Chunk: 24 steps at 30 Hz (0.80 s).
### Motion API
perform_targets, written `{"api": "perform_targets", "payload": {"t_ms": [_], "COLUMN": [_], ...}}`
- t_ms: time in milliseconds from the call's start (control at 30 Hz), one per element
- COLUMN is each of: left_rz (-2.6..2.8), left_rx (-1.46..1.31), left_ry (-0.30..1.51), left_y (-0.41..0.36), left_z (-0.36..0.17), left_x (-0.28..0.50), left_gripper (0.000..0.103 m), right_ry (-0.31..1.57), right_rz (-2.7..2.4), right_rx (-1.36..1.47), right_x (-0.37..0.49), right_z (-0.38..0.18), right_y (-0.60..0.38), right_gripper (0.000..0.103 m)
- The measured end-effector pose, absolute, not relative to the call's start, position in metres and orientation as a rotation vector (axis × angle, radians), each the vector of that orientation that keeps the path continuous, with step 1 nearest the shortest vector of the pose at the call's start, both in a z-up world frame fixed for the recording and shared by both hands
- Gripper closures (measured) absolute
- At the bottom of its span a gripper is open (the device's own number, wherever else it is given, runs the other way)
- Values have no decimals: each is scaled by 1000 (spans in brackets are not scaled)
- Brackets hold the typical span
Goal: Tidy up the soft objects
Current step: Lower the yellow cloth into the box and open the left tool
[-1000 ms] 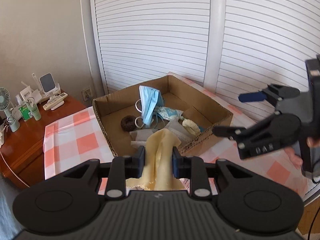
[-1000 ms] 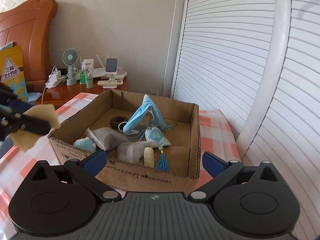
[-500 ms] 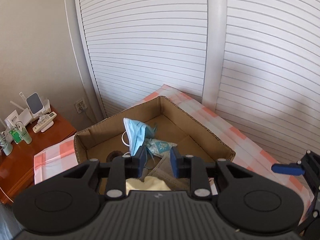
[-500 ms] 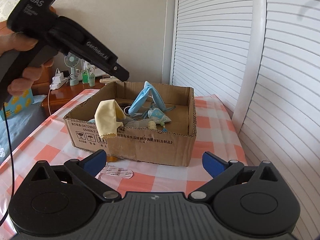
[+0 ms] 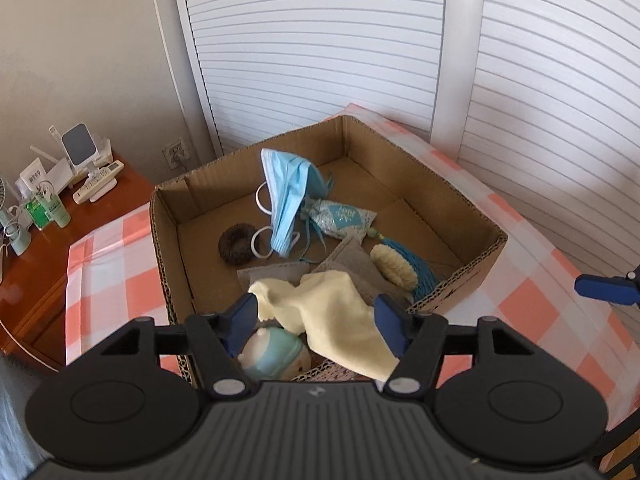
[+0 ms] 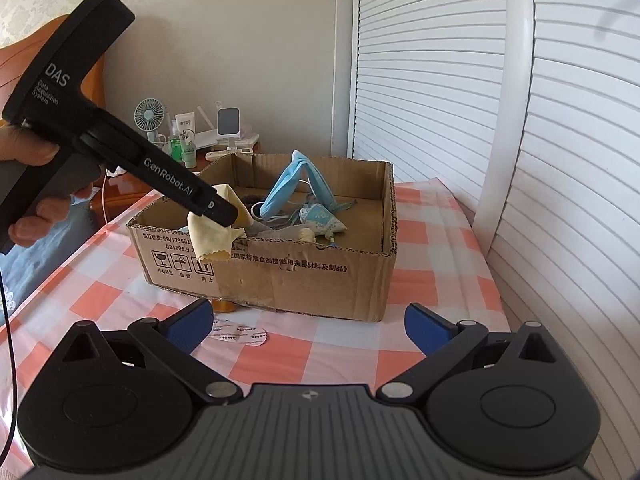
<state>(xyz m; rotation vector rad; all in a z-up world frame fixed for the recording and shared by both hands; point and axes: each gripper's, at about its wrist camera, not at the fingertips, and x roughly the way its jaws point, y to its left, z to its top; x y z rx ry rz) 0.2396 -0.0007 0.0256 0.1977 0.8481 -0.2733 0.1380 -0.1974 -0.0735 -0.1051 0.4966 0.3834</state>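
Note:
An open cardboard box [image 5: 168, 240] [image 6: 300, 276] stands on the checked tablecloth. My left gripper [image 5: 316, 320] [image 6: 224, 214] hangs over its near corner with its jaws opening. The pale yellow cloth [image 5: 332, 316] [image 6: 212, 236] lies slack between them, draped over the box's wall. Inside lie a blue face mask [image 5: 288, 196] [image 6: 288, 188], a patterned sachet [image 5: 344, 218], a brown hair tie [image 5: 236, 244], grey pouches [image 5: 352, 260] and a small blue-and-white plush [image 5: 272, 354]. My right gripper [image 6: 308, 328] is open and holds nothing, low in front of the box.
White louvred doors [image 6: 440, 100] run close behind and to the right of the table. A wooden nightstand [image 5: 48, 248] at the left carries a fan, bottles and a remote. White round stickers [image 6: 240, 336] lie on the cloth before the box. A person's hand [image 6: 28, 152] holds the left gripper.
My left gripper carried the yellow cloth forward over the box, then spread its jaws and let the cloth go slack. The right gripper drew back from the box early on, then kept still.

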Motion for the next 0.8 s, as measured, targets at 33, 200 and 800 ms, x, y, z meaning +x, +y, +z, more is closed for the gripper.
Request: {"api": "perform_targets", "payload": {"t_ms": [33, 200, 800], "left_rz": [-272, -286, -173], "left_rx": [196, 175, 199], "left_ry": [854, 877, 708], "left_y": [0, 4, 15], "left_z": [23, 17, 36], "left_x": [241, 252, 248], "left_gripper": [43, 87, 16], "right_ry": [495, 494, 549], "right_rz": [383, 367, 368], "right_rx": [-103, -91, -127], "right_x": [138, 139, 141], "right_z": [-73, -73, -83], "right_y": [-198, -200, -183], "right_gripper": [0, 0, 0]}}
